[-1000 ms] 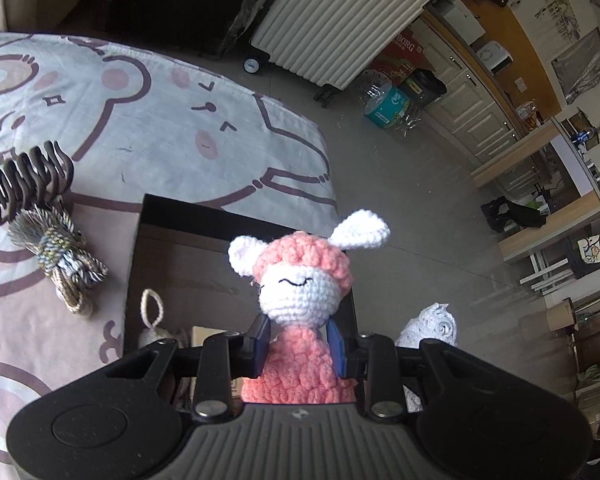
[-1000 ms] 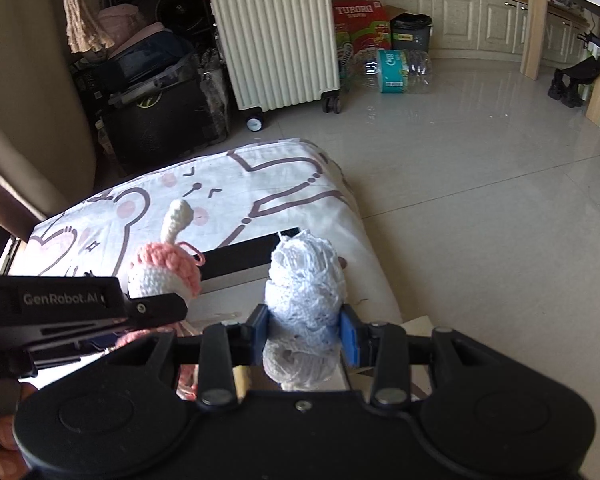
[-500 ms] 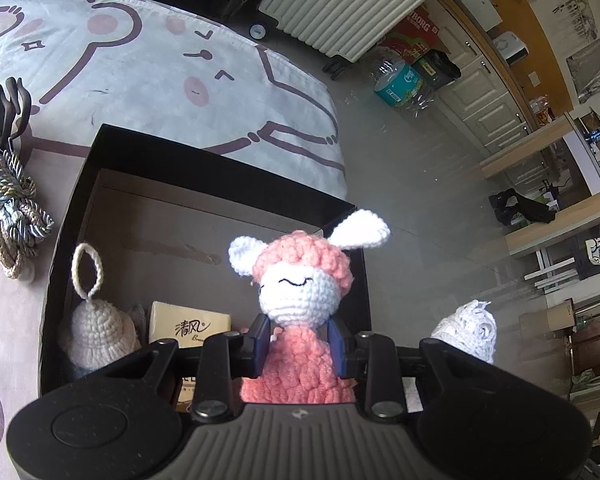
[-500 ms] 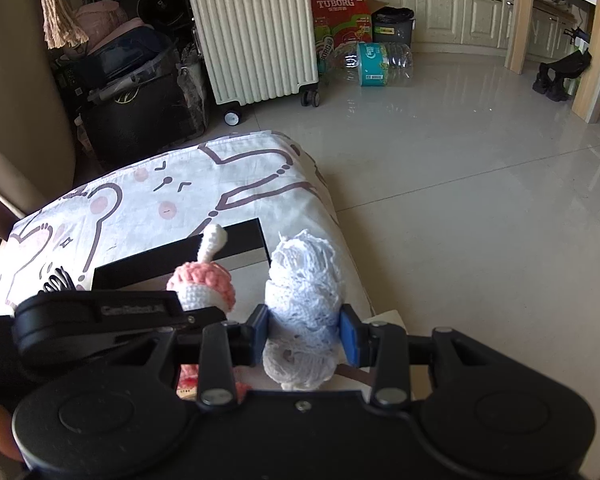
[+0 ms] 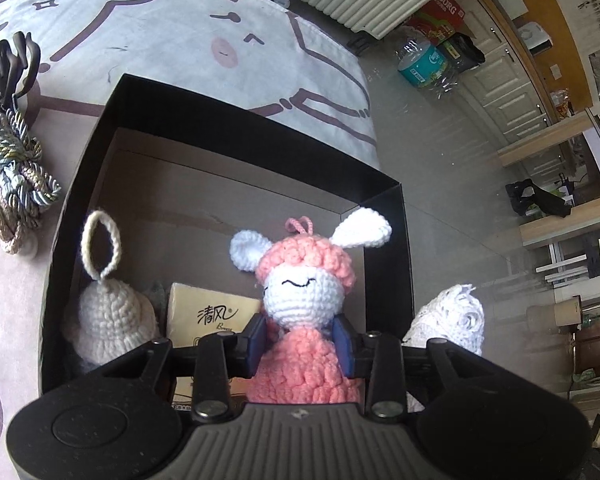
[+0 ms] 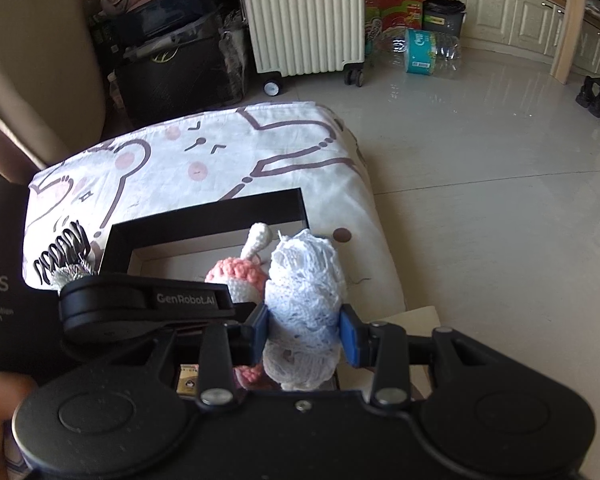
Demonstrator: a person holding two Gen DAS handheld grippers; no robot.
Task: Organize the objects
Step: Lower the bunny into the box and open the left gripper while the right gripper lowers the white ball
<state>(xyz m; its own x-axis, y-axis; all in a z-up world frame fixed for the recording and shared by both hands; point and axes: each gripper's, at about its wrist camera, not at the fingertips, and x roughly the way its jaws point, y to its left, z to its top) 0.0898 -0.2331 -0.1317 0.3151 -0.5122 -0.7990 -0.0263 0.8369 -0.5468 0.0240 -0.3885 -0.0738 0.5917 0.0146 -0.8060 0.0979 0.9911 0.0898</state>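
Observation:
My left gripper (image 5: 302, 340) is shut on a pink crochet bunny doll (image 5: 304, 280) with white ears, held over the open black box (image 5: 236, 128). In the box lie a cream crochet bell (image 5: 108, 312) with a loop and a tissue pack (image 5: 212, 312). My right gripper (image 6: 303, 338) is shut on a white lace bundle (image 6: 304, 280), held at the box's right side; the bundle also shows in the left wrist view (image 5: 452, 320). The bunny doll (image 6: 236, 276) and the box rim (image 6: 204, 224) show in the right wrist view, left of the bundle.
The box sits on a bear-print sheet (image 5: 180, 32). A black hair claw (image 5: 4, 64) and a coiled rope tassel (image 5: 12, 176) lie left of the box. A white suitcase (image 6: 304, 16), bottles and a tiled floor (image 6: 480, 160) lie beyond the bed edge.
Both grippers moved forward and down over the box with their objects held. The box interior, bell and tissue pack came into fuller view.

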